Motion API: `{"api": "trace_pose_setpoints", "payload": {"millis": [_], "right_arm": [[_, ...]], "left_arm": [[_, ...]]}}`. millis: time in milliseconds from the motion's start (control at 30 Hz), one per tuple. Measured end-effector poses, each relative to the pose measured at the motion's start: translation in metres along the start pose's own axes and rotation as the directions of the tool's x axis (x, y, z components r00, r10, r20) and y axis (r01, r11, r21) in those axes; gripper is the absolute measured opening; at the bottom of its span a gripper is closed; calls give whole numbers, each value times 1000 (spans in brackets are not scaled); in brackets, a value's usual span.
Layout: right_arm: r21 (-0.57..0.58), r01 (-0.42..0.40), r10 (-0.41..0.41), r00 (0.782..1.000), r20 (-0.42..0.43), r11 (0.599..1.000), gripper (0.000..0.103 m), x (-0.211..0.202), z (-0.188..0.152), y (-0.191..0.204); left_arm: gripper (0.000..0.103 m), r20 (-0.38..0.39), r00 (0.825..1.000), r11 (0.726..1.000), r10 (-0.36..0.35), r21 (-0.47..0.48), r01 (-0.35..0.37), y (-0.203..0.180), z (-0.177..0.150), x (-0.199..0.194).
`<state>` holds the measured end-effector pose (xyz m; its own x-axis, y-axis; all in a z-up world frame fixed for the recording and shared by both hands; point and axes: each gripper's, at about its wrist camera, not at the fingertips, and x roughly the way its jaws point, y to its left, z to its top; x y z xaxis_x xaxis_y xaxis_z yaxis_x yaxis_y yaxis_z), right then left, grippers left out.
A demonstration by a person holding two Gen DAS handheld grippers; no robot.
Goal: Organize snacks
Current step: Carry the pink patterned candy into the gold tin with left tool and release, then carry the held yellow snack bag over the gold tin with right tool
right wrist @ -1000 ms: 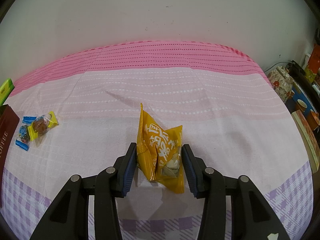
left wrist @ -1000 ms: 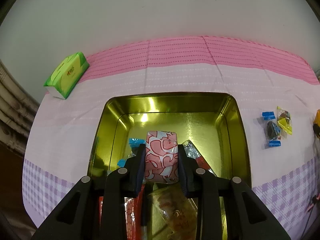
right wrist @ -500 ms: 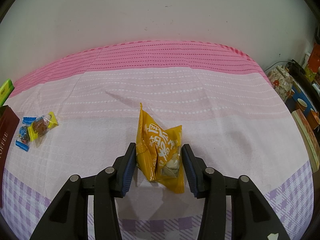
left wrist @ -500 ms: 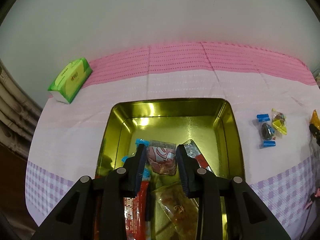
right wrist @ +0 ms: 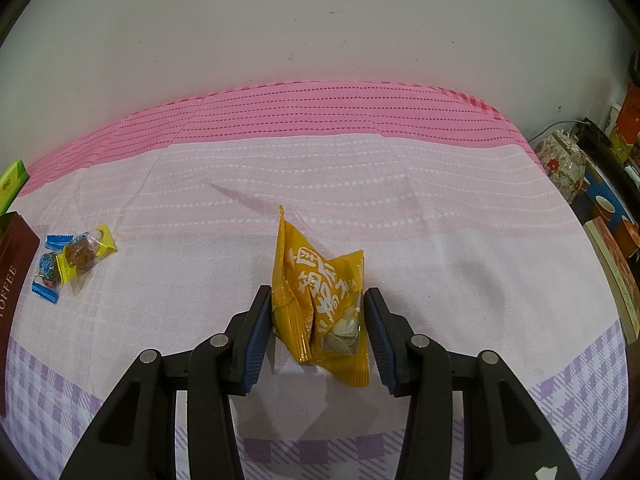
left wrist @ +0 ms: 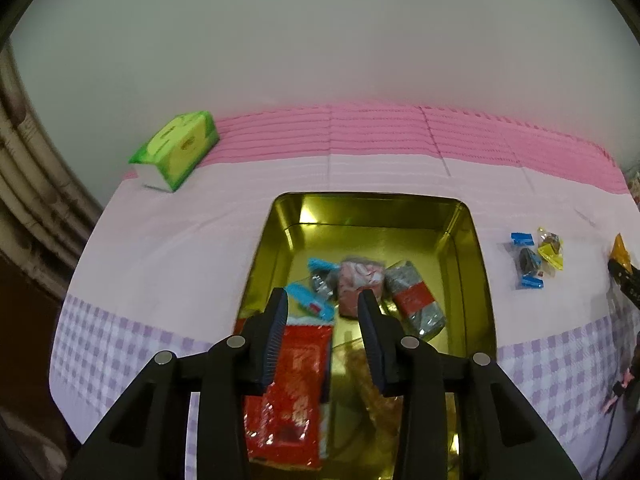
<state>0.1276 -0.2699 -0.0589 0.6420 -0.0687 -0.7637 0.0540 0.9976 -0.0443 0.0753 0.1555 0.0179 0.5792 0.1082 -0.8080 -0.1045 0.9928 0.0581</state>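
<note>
My left gripper (left wrist: 323, 300) hangs above the gold tin (left wrist: 474, 240) with nothing between its pads; its jaws have just been opening, and the pink-and-white packet (left wrist: 357, 282) it let go lies on the tin's floor, mid-tin. Beside that packet sit a silver-and-red packet (left wrist: 416, 300) toward the tin's right wall and small blue-wrapped candies (left wrist: 316, 300) toward its left wall; a red packet (left wrist: 294, 376) lies at the tin's near end.

The step in hand, as I judge it, is the next carry. My right gripper (right wrist: 316, 312) stands around the orange bag (right wrist: 320, 292), well to the right of the tin. The left pad looks against the bag's fold; at the right pad I cannot tell whether it presses or merely flanks the bag.

To do this well I would squeeze until the foil visibly creases, lift straight up before moving toward the tin, and clear the left gripper out of the way first. The loose candies (right wrist: 74, 258) between bag and tin remain to collect.
</note>
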Motion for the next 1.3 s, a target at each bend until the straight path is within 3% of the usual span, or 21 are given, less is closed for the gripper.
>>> {"api": "trace_pose_setpoints", "payload": {"millis": [267, 400, 533, 800, 1300], "right_arm": [[20, 10, -10, 999, -39, 1000, 45, 1, 5, 0], [27, 17, -16, 998, -56, 999, 46, 2, 6, 0], [40, 31, -28, 997, -71, 999, 45, 2, 7, 2], [32, 42, -39, 997, -71, 999, 35, -1, 6, 8], [3, 84, -83, 992, -96, 996, 31, -14, 3, 28]], "left_arm": [[40, 12, 1000, 998, 20, -61, -20, 24, -18, -16], [49, 27, 999, 996, 37, -86, -34, 32, -24, -23], [51, 39, 998, 994, 56, -92, -53, 37, -28, -26], [54, 60, 993, 991, 97, -100, -90, 44, -33, -28], [69, 61, 992, 989, 108, -107, -101, 55, -35, -28]]}}
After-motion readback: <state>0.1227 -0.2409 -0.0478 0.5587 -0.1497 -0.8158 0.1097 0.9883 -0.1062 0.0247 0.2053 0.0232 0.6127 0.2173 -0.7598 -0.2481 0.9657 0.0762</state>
